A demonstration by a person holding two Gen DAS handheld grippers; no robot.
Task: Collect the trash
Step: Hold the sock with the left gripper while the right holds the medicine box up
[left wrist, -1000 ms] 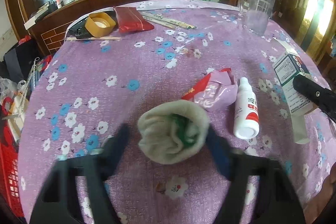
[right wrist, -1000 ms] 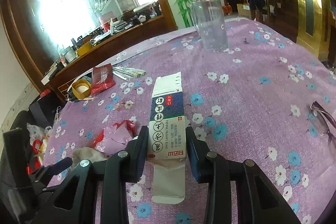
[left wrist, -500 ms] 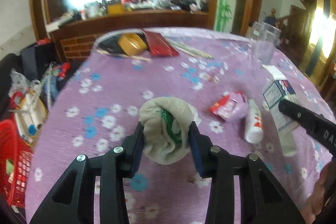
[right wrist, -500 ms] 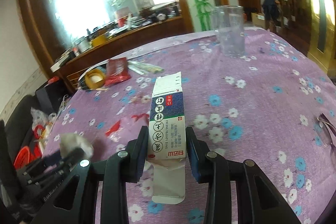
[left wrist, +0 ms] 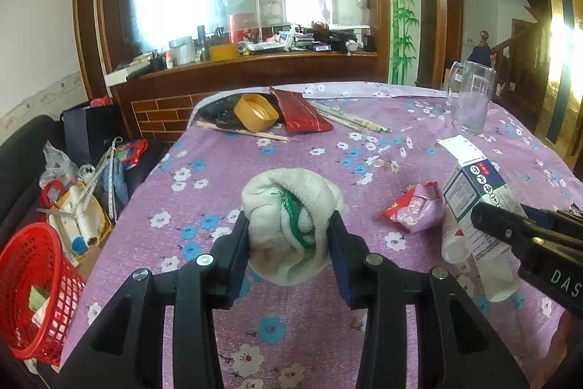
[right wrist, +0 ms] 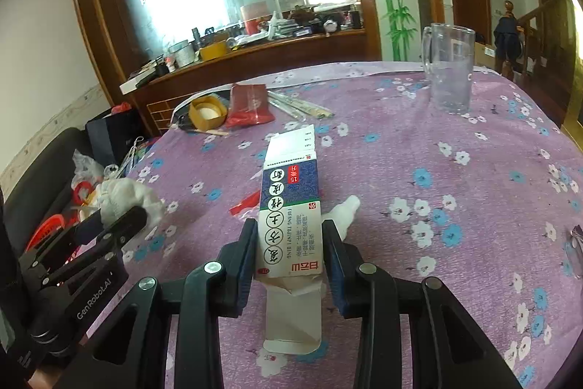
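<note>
1. Left gripper [left wrist: 289,236]: fingers [left wrist: 238,243] clamp a balled white cloth [left wrist: 291,221] with a green streak, having just closed onto it. The bundle is lifted clear of the worktop [left wrist: 291,334].
2. Right gripper [right wrist: 288,246]: fingers [right wrist: 247,250] pinch a blue-and-white carton [right wrist: 289,217] by its sides, its open flap hanging down below them.
3. Worktop's left edge drops to a red basket [left wrist: 32,283] and floor clutter beside a dark sofa. Open purple cloth lies between the left gripper and that edge.
4. Near the carton in the left view: a crumpled pink-red wrapper [left wrist: 415,210] and a white bottle [left wrist: 453,239], both on the worktop, close together.
5. Far edge is crowded: yellow tub [left wrist: 255,112], red packet [left wrist: 302,115], chopsticks [left wrist: 349,119]. Glass mug [right wrist: 450,68] stands far right, well apart.
6. Middle of the worktop is bare cloth.
</note>
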